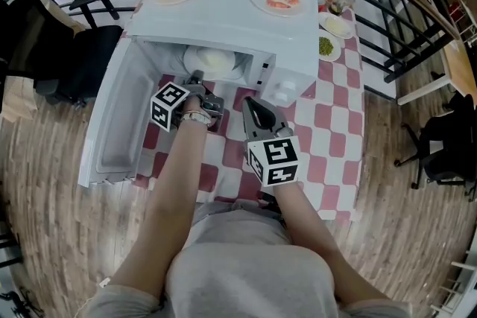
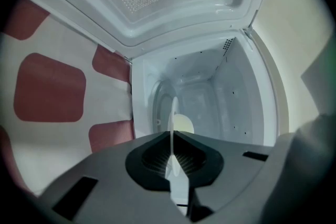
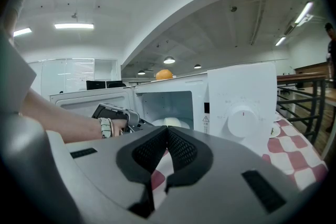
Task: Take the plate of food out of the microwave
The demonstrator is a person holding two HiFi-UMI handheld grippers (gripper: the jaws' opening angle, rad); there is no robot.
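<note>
Well, the left gripper (image 2: 172, 136) was poked into the mouth of the white box-shaped microwave (image 1: 223, 15), and its two grey jaws were squeezed tight on the thin rim of the round white plate (image 1: 214, 60). The plate was inside the microwave, sitting low, with a soft lump of pale yellow food (image 2: 183, 124) in its middle. The gripper bit only the near edge, likely because that was the one part it could reach without touching the food. The wide white microwave door (image 1: 119, 112) hung open to the left, so the way out was free. The right gripper (image 3: 167, 131) hung outside, in front of the microwave, low over the red and white checked cloth (image 1: 328, 123). Its jaws were pressed together with nothing between them. It probably stood back so it would not bump the door or the other hand. The plate was not out yet, so pulling looked like the next step, and a grip on just one edge could let the plate tip if it was pulled fast
</note>
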